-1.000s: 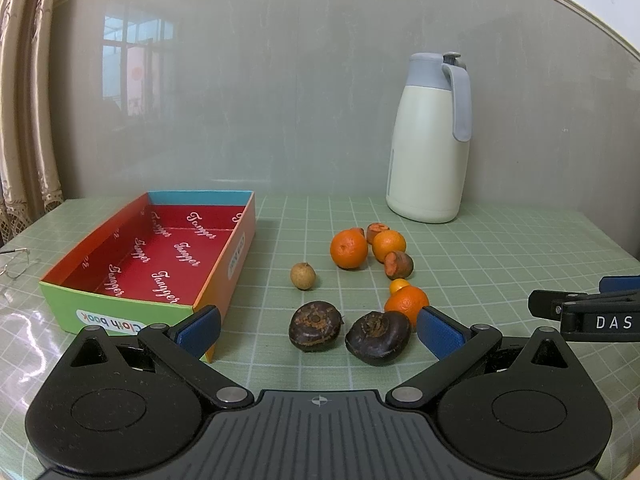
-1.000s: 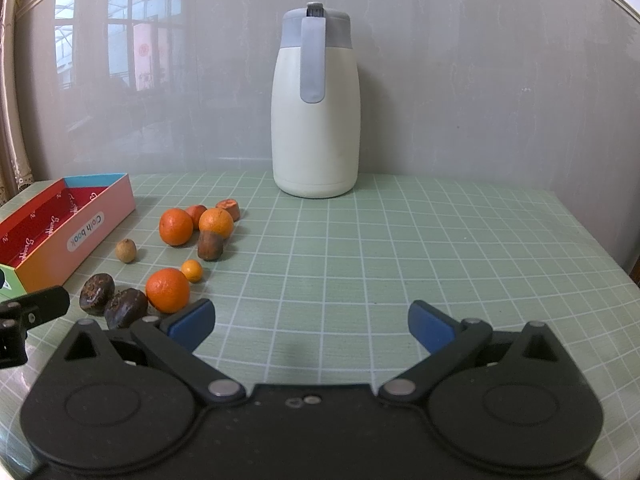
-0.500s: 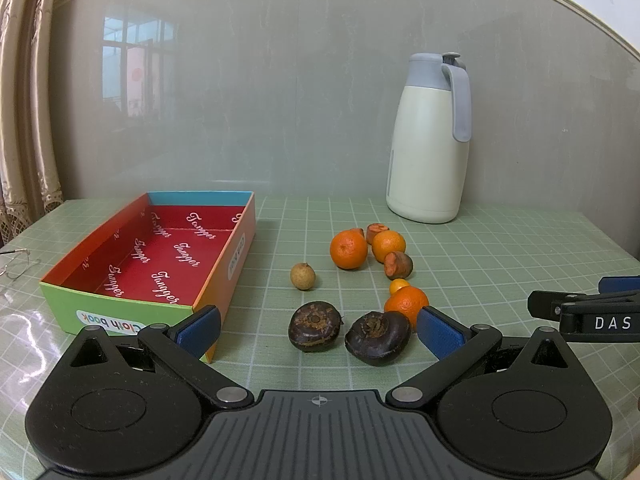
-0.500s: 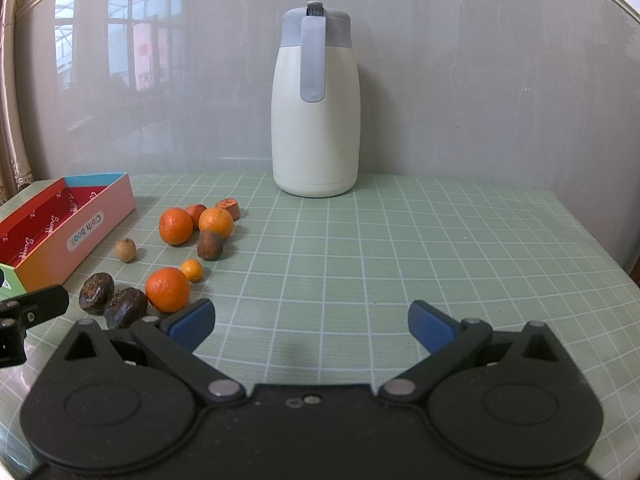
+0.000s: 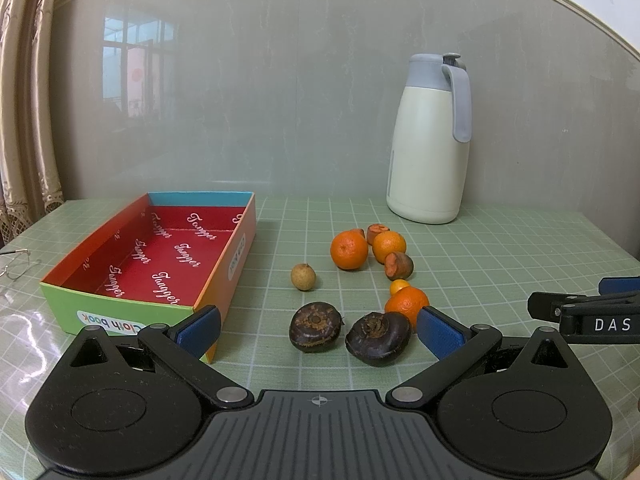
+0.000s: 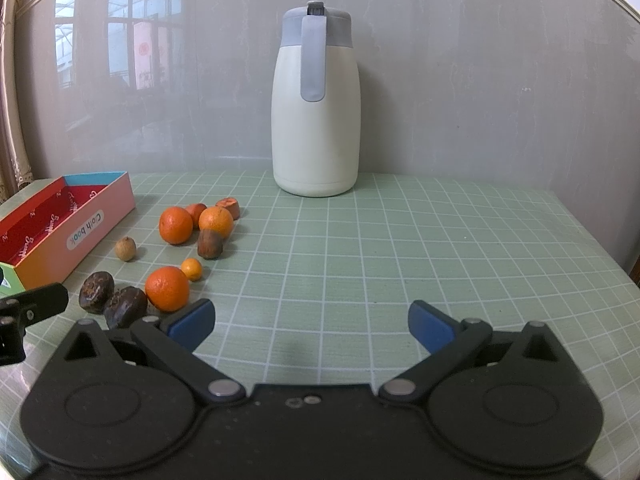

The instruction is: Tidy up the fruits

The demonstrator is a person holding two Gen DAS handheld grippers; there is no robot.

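Blue pads on the left gripper (image 5: 318,332), spread wide and empty, low over the green gridded mat (image 5: 500,252). Just ahead, between the jaws: two dark brown fruits, one (image 5: 316,326) to the left and one (image 5: 378,338) to the right, side by side and nearly touching. Just behind the right-hand one, an orange (image 5: 406,304) with a tiny kumquat (image 5: 399,286) at its back. Further out, a small tan longan (image 5: 303,277) alone, then a cluster of two more oranges (image 5: 349,249) and a few reddish-brown pieces (image 5: 399,265). Off to the left, the red-lined box (image 5: 100,312), empty, its near corner beside the left pad. At the back by the wall, a cream jug (image 5: 428,140); at the far left edge, spectacles (image 5: 14,266).

Right gripper (image 6: 312,324) likewise wide apart and holding nothing, hovering over bare mat well clear of the fruit, which lies off to its left.

Judged as the very start: nothing boxed yet, no fruit gripped. Next move likely for the left gripper: forward and down onto one dark fruit, pads either side of its widest part, closing gently. Care needed not to nudge the neighbour, since round fruit would roll. Then lift and carry left over the box wall.
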